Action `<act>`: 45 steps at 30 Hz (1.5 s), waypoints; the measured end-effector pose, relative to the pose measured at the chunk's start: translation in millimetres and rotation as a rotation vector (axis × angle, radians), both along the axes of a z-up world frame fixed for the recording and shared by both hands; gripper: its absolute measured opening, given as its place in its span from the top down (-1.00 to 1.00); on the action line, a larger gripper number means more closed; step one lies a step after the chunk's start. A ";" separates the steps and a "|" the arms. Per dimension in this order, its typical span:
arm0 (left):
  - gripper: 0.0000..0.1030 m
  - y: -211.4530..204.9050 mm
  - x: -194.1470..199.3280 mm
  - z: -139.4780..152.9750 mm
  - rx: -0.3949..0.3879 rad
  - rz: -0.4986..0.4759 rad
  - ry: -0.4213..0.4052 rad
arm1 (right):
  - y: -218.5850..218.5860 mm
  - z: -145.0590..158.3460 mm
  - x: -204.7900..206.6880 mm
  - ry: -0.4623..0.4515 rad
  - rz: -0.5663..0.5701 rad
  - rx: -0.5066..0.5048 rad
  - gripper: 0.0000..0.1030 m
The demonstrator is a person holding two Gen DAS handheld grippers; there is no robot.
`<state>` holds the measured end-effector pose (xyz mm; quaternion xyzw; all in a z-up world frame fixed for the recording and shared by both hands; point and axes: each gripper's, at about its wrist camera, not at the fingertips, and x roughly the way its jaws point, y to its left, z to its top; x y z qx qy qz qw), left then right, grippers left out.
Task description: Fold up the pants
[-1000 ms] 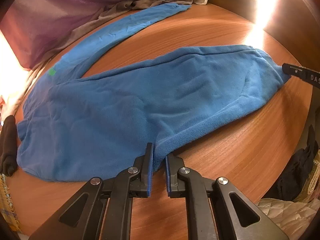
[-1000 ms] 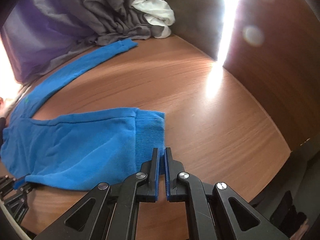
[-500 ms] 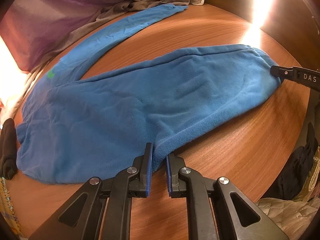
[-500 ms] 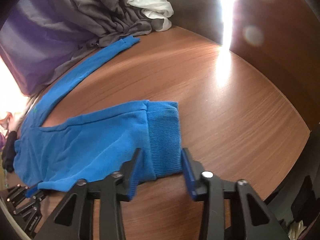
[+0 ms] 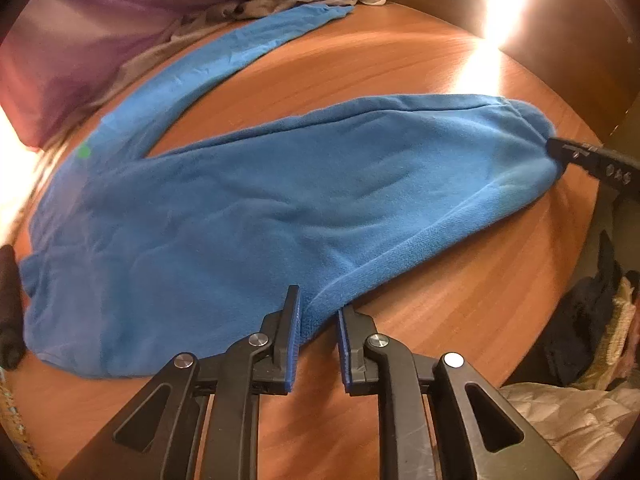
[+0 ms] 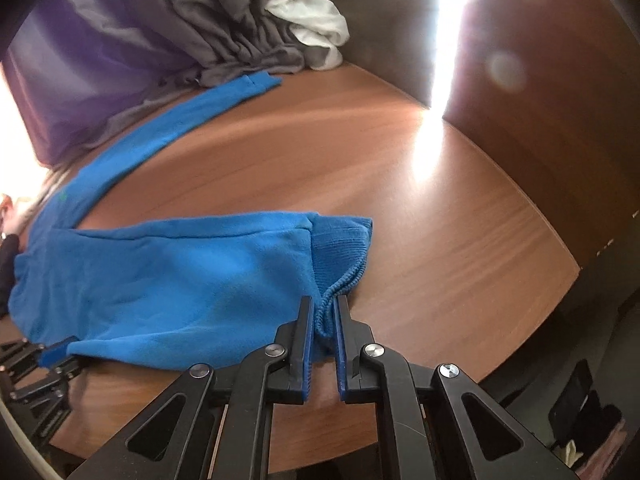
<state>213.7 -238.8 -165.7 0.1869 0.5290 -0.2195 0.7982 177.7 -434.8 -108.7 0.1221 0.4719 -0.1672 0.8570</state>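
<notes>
Blue fleece pants point(image 5: 280, 208) lie flat on the round wooden table point(image 5: 480, 320), one leg point(image 5: 224, 60) stretched to the far pile, the other leg ending in a ribbed cuff point(image 6: 340, 248). My left gripper point(image 5: 318, 300) straddles the near seam edge by the crotch; its jaws are opening, and the fabric edge lies between them without being pinched. My right gripper point(image 6: 323, 304) is shut on the cuff's near corner, which bunches between its pads. One right finger point(image 5: 580, 156) shows at the cuff in the left wrist view. The left gripper's fingers point(image 6: 48, 360) show at the lower left of the right wrist view.
A heap of grey clothes point(image 6: 240, 32) and a white cloth point(image 6: 312, 20) sit at the table's back, with purple fabric point(image 5: 80, 60) on the left. A wooden wall point(image 6: 540, 120) bounds the right side. Dark clothes point(image 5: 592, 320) and a quilted item point(image 5: 560, 420) lie beyond the table's right edge.
The right gripper opened wide around the cuff, then shut on its near corner and bunched it. The left jaws have spread a little on the seam edge.
</notes>
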 end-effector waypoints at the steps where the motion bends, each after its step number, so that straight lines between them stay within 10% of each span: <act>1: 0.64 1.3 -0.1 0.5 -0.012 0.000 0.011 | 0.4 -1.8 0.1 0.010 -0.002 -0.008 0.81; 4: 0.57 5.9 -1.4 4.7 -0.044 0.001 0.020 | 1.5 -1.8 -0.4 0.019 -0.011 -0.031 0.81; 8: -0.07 19.1 -4.4 13.4 -0.055 0.023 0.006 | 5.4 -1.5 1.5 0.038 -0.032 -0.065 0.79; 19: -0.07 94.2 -15.1 44.9 -0.139 0.157 -0.121 | 36.2 24.7 -12.0 0.000 -0.152 -0.136 -0.04; 45: -0.04 286.1 16.2 36.9 -0.221 0.483 -0.223 | 197.3 23.0 -4.6 -0.120 -0.250 0.062 -0.06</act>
